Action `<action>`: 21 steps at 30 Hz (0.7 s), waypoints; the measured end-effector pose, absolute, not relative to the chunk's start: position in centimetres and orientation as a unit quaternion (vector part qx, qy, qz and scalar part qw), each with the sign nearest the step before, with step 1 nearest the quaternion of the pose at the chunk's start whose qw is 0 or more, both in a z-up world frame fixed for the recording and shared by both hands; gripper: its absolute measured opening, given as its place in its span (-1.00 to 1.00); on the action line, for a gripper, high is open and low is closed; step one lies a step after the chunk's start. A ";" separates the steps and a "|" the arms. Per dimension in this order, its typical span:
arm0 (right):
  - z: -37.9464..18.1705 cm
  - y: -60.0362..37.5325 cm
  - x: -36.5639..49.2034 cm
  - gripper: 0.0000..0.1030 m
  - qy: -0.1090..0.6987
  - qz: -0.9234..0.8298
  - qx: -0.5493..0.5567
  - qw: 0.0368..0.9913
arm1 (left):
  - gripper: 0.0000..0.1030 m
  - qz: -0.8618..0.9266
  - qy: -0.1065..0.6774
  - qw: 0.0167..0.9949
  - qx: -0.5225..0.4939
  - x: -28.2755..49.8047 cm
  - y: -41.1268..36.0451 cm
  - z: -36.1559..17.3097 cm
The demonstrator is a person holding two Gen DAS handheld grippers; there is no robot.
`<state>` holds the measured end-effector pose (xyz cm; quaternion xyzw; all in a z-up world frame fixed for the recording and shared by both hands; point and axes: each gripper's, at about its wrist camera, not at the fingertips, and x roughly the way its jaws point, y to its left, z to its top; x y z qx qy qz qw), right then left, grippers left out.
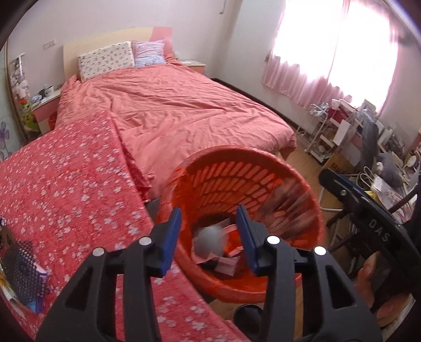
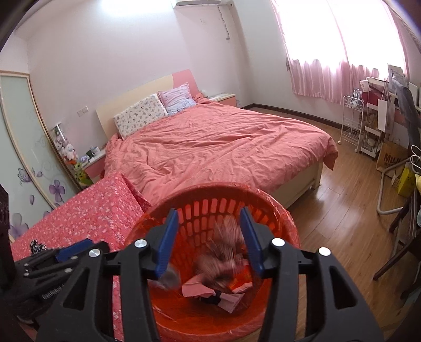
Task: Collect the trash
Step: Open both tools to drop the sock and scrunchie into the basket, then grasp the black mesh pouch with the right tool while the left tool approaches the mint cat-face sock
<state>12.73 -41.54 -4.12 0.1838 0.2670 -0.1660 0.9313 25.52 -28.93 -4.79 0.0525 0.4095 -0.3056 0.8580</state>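
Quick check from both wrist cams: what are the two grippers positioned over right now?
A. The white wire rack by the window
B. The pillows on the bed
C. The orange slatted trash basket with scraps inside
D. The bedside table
C: both the left gripper and the right gripper stand open over the orange basket, with paper scraps at its bottom.

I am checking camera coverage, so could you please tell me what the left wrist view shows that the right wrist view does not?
Only the left wrist view shows the dark patterned packet on the floral cover and a blurred grey ball dropping into the bin. Only the right wrist view shows the air conditioner and the left hand-held gripper from outside. Both show the orange bin, the bed and pink curtains.
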 end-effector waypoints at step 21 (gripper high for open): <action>-4.5 -30.3 13.7 0.11 0.324 -0.089 0.102 0.936 | 0.19 -0.098 0.380 0.919 0.039 24.0 -4.2 -3.4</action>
